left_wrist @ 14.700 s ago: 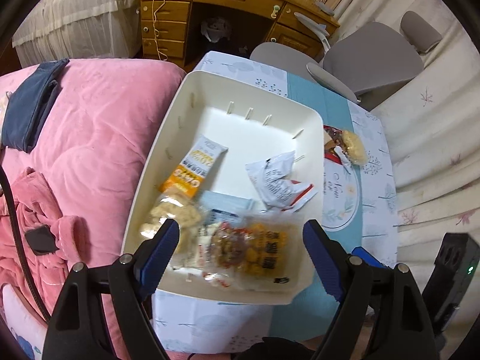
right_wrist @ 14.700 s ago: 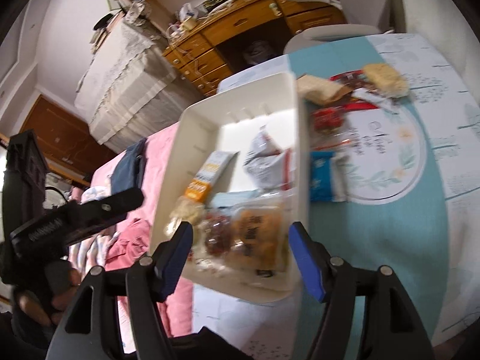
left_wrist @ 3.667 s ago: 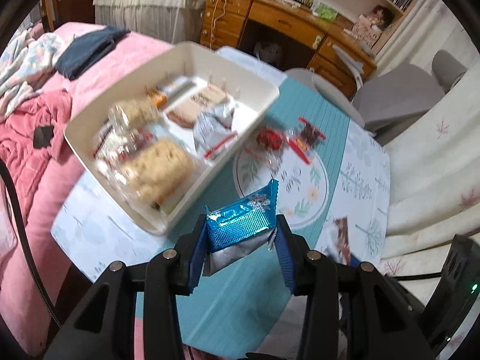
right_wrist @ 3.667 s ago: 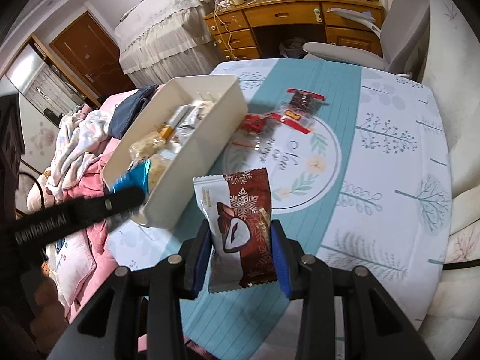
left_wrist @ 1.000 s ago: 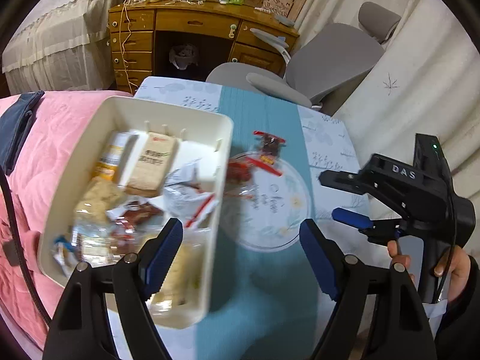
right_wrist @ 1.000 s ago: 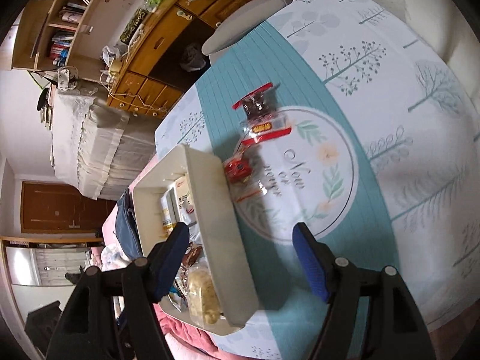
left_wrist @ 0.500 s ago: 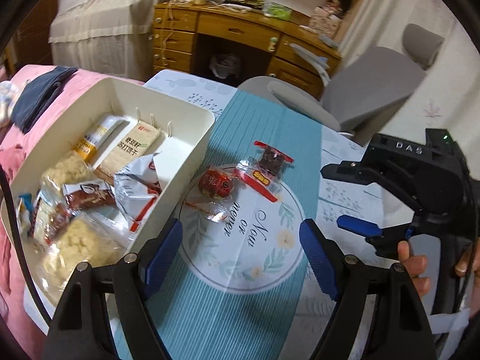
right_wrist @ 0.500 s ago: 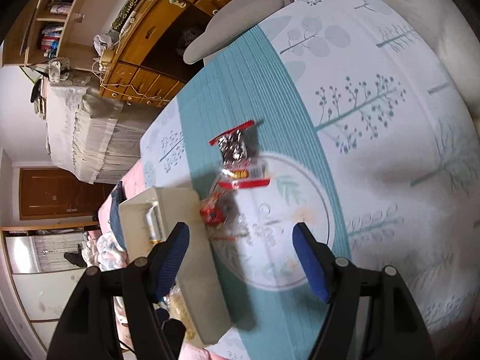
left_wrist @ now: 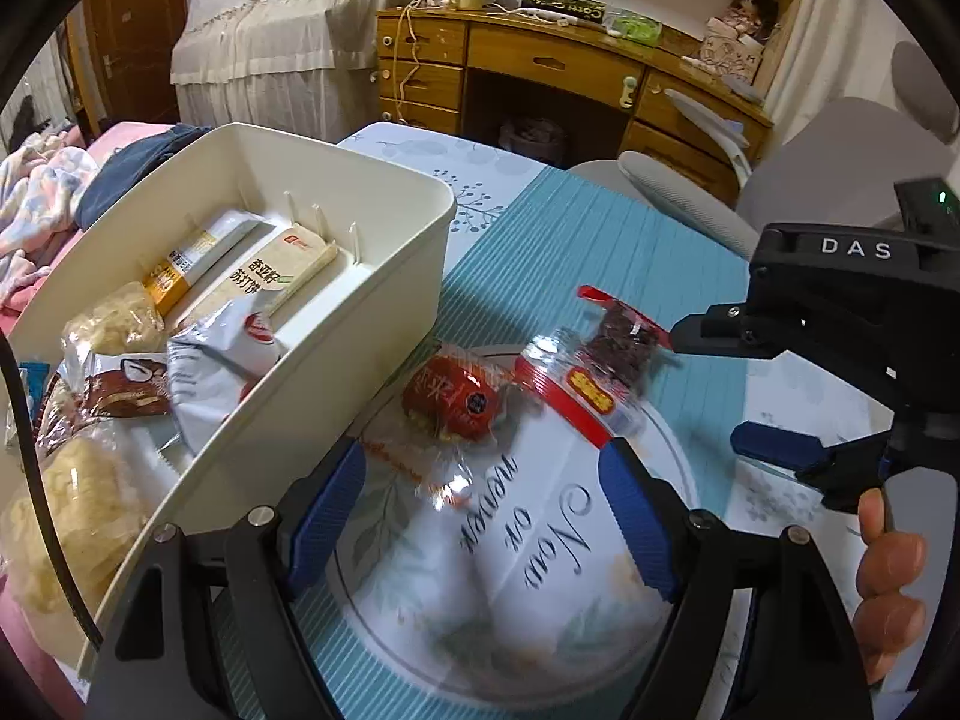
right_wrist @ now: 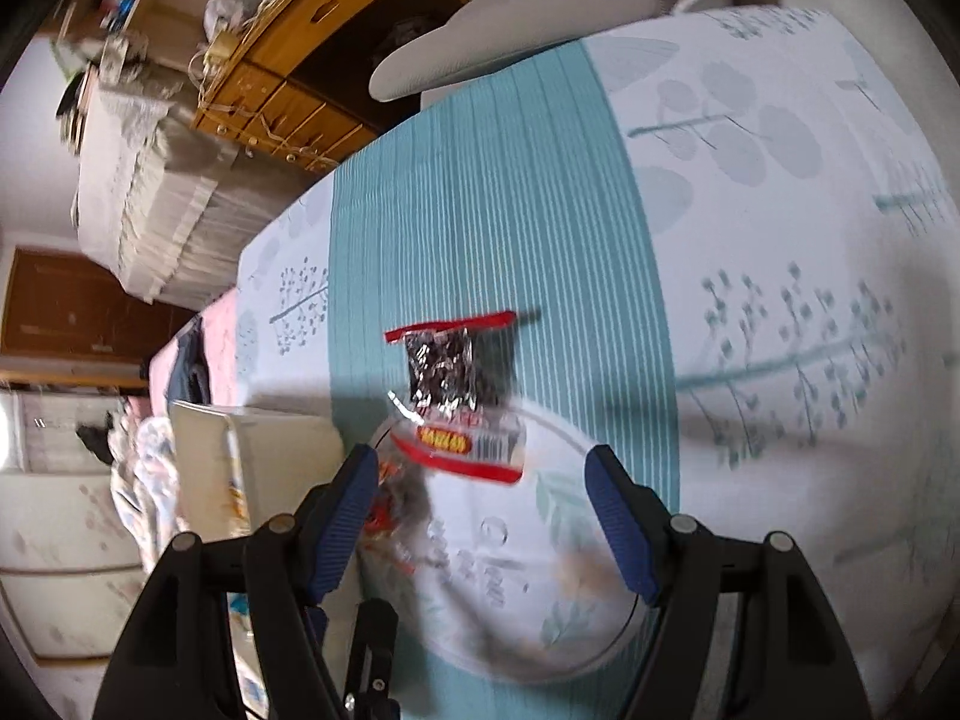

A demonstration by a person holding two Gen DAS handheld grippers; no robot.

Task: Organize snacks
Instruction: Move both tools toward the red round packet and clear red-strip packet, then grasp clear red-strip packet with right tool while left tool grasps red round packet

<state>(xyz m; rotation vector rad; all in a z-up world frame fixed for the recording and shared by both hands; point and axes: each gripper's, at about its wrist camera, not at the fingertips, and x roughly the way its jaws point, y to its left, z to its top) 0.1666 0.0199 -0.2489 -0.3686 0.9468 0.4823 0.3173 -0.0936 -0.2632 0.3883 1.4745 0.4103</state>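
Note:
A cream bin (left_wrist: 384, 324) on the table's left holds several snack packs. Two loose snacks lie on the round white mat (left_wrist: 540, 576) beside it: a red wrapped snack (left_wrist: 453, 399) in clear film and a clear bag with red bands and dark pieces (left_wrist: 600, 369), also in the right wrist view (right_wrist: 459, 402). My left gripper (left_wrist: 480, 516) is open and empty, low over the mat just short of the red snack. My right gripper (right_wrist: 480, 516) is open and empty, just short of the clear bag; it shows from the side in the left wrist view (left_wrist: 729, 384).
The tablecloth (right_wrist: 750, 300) is white with a teal stripe. A grey chair (left_wrist: 780, 180) and a wooden desk (left_wrist: 540, 66) stand beyond the table. A pink bed (left_wrist: 36, 216) with clothes lies left of the bin.
Both grippers have dropped lower and closer to the loose snacks on the mat. Both stay open and empty. The bin and snacks have not moved.

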